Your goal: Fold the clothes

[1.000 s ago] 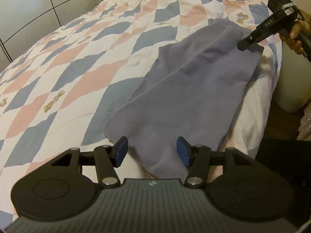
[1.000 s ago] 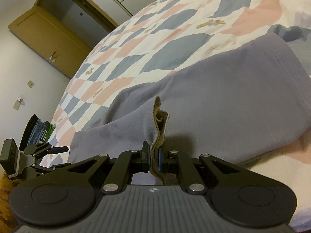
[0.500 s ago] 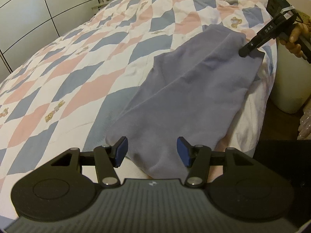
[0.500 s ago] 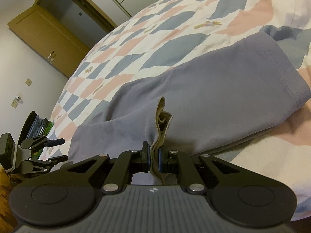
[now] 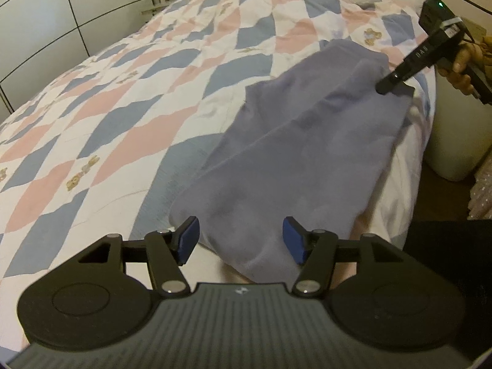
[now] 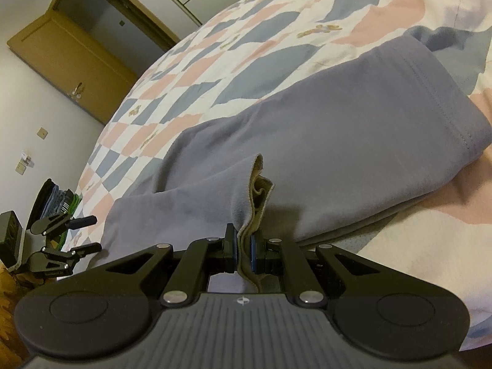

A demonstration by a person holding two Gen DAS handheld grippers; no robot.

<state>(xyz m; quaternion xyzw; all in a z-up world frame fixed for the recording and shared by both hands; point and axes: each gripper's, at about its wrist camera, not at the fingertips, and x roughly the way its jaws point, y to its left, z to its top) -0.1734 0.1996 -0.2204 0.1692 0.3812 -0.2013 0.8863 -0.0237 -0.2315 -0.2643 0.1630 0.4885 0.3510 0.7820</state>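
A grey-blue garment (image 5: 307, 153) lies folded lengthwise near the right edge of the bed. Its near end hangs between the blue pads of my open left gripper (image 5: 241, 241), which holds nothing. In the right wrist view the same garment (image 6: 338, 141) stretches across the quilt, and my right gripper (image 6: 244, 250) is shut on a raised edge of it, where a beige lining shows. That right gripper (image 5: 386, 87) appears in the left wrist view at the garment's far corner, held by a hand (image 5: 461, 64). The open left gripper (image 6: 81, 233) shows at the left of the right wrist view.
A quilt (image 5: 138, 98) of pink, blue and white diamonds covers the bed. White wardrobe panels (image 5: 46, 15) stand beyond it. A pale round bin (image 5: 452, 141) sits beside the bed at right. A stack of folded clothes (image 6: 60, 196) and a wooden door (image 6: 70, 61) are at left.
The right gripper has pulled the garment's edge towards itself, so more of the hemmed end shows. The left gripper stays open at the near end.
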